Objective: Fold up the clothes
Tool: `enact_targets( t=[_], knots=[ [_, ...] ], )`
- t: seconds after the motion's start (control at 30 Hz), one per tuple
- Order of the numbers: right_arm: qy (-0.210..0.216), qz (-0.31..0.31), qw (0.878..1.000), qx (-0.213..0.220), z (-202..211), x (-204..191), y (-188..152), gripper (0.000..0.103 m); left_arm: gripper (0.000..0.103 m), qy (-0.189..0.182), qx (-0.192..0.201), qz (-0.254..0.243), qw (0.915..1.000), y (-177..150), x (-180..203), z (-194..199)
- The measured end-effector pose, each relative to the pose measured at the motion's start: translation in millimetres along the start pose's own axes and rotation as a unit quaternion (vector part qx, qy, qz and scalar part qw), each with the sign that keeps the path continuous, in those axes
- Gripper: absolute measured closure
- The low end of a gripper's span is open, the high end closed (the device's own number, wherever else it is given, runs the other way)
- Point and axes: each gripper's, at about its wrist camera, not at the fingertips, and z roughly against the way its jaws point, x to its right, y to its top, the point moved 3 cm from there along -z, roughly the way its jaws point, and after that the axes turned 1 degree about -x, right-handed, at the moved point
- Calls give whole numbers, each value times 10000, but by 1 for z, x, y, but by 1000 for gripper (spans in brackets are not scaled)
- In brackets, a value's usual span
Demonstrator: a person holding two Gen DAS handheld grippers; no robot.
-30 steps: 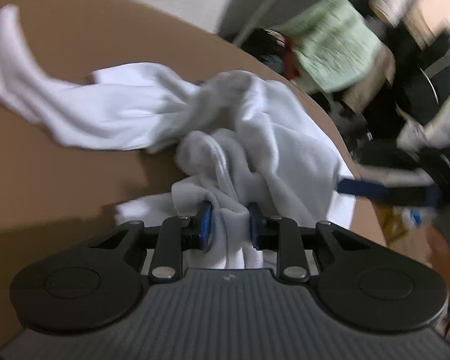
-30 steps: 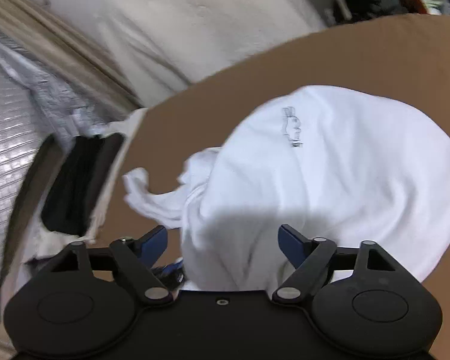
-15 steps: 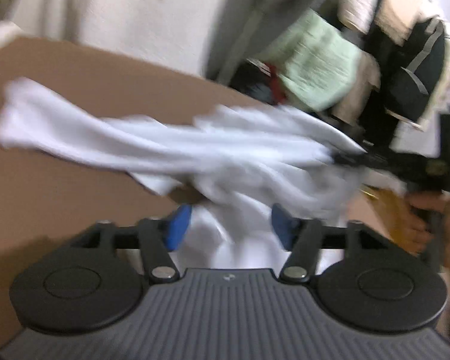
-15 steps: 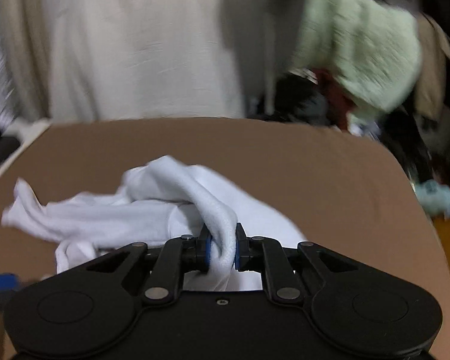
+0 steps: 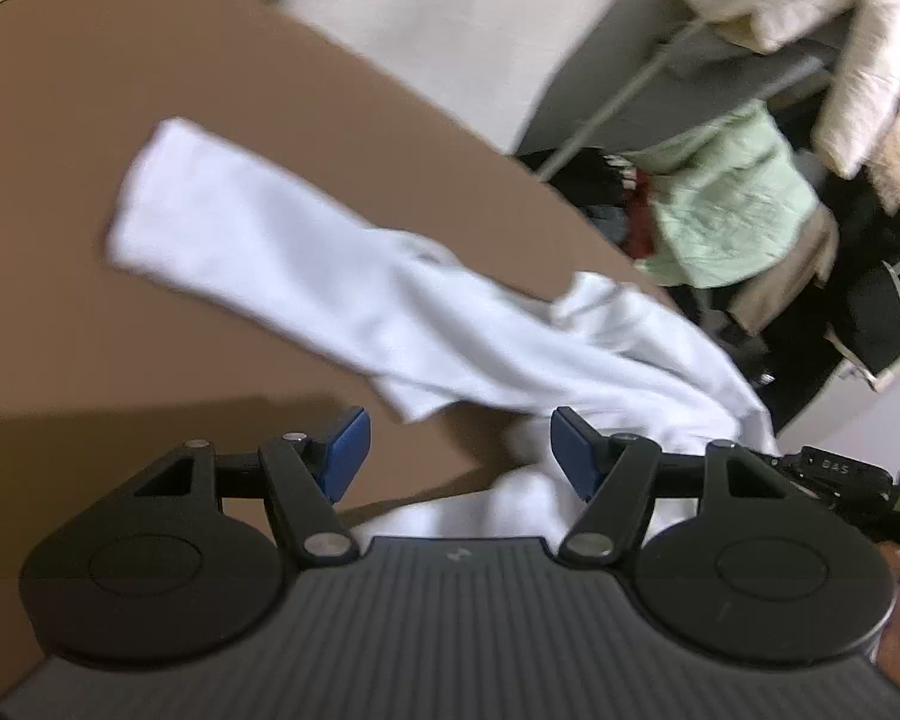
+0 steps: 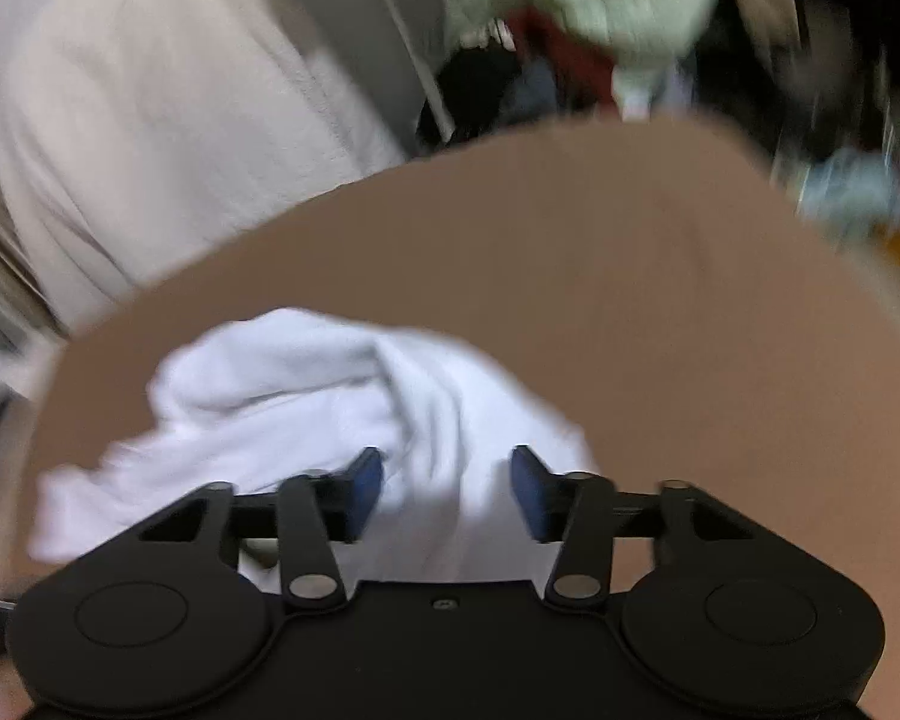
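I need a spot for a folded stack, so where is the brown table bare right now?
Bare brown table lies beyond and right of the white garment in the right wrist view. In the left wrist view, a bare strip lies left of the outstretched sleeve. The near edge is crowded with bunched cloth under both open hand-held grippers.

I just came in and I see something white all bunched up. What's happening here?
A person holds a gripper in each hand to fold a white garment that lies crumpled on a brown table. The left gripper and the right gripper both have their jaws open and grip nothing. One sleeve stretches out flat; the rest is bunched near the table's edge. No fold is made yet.
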Motion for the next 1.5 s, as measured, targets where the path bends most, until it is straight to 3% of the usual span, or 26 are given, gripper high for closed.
enact_targets(
  t=[0.1, 0.23, 0.3, 0.33, 0.37, 0.4, 0.53, 0.6, 0.77, 0.87, 0.93, 1.03, 1.1, 1.17, 1.2, 1.3, 1.33, 1.4, 1.5],
  knots=[
    [775, -680, 9940, -363, -3, 12, -6, 45, 28, -190, -112, -348, 9992, -3, 26, -17],
    [636, -423, 9958, -504, -22, 1, -12, 44, 23, 32, -445, -1054, 9934, -15, 48, -48],
    [493, -18, 9980, -402, -32, -9, -11, 51, 25, 269, -469, -1347, 9894, -16, 53, -61],
    [408, 287, 9983, -310, -35, -15, -11, 74, 31, 387, -480, -1493, 9869, -17, 56, -68],
    [383, 649, 9970, -173, -35, -22, -12, 83, 63, 505, -492, -1638, 9840, -18, 58, -74],
    [470, 956, 9943, -18, -32, -29, -12, 84, 100, 595, -373, -1784, 9815, -17, 63, -69],
    [1395, 1323, 9796, 577, -4, -51, -9, 85, 100, 909, 271, -2360, 9671, -10, 84, -31],
    [1787, 1245, 9730, 762, 6, -56, -7, 85, 100, 1140, 792, -2719, 9523, -5, 95, 0],
    [2208, 1179, 9663, 608, 11, -64, -7, 75, 100, 1572, 1674, -2512, 9403, 28, 88, 73],
    [2360, 1014, 9654, 445, 12, -65, -7, 68, 100, 2127, 2099, -2543, 9198, 54, 74, 110],
    [2410, 949, 9650, 407, 14, -65, -7, 66, 100, 2925, 2240, -2729, 8887, 77, 60, 120],
    [2014, 1174, 9705, 620, 17, -67, -8, 64, 100, 3586, 2338, -2271, 8748, 124, 25, 142],
    [1888, 1095, 9737, 655, 18, -62, -8, 64, 100, 4069, 2681, -2138, 8467, 146, 7, 162],
    [1839, 910, 9766, 641, 18, -54, -6, 63, 98, 4487, 2752, -2013, 8261, 159, -10, 171],
    [1809, 815, 9782, 618, 17, -51, -5, 63, 98, 4547, 2513, -1934, 8323, 163, -22, 168],
    [1555, 550, 9851, 478, 7, -42, -3, 59, 92, 4161, 1669, -1508, 8811, 148, -61, 157],
    [1488, 458, 9869, 421, 4, -39, -2, 58, 91, 4022, 1493, -1432, 8919, 136, -69, 153],
    [1458, 221, 9889, 195, -3, -35, -3, 56, 70, 3864, 1223, -1515, 9015, 103, -75, 145],
    [1529, 11, 9881, -173, -11, -29, -9, 54, 57, 3366, 1018, -1770, 9193, 65, -56, 125]
  ],
)
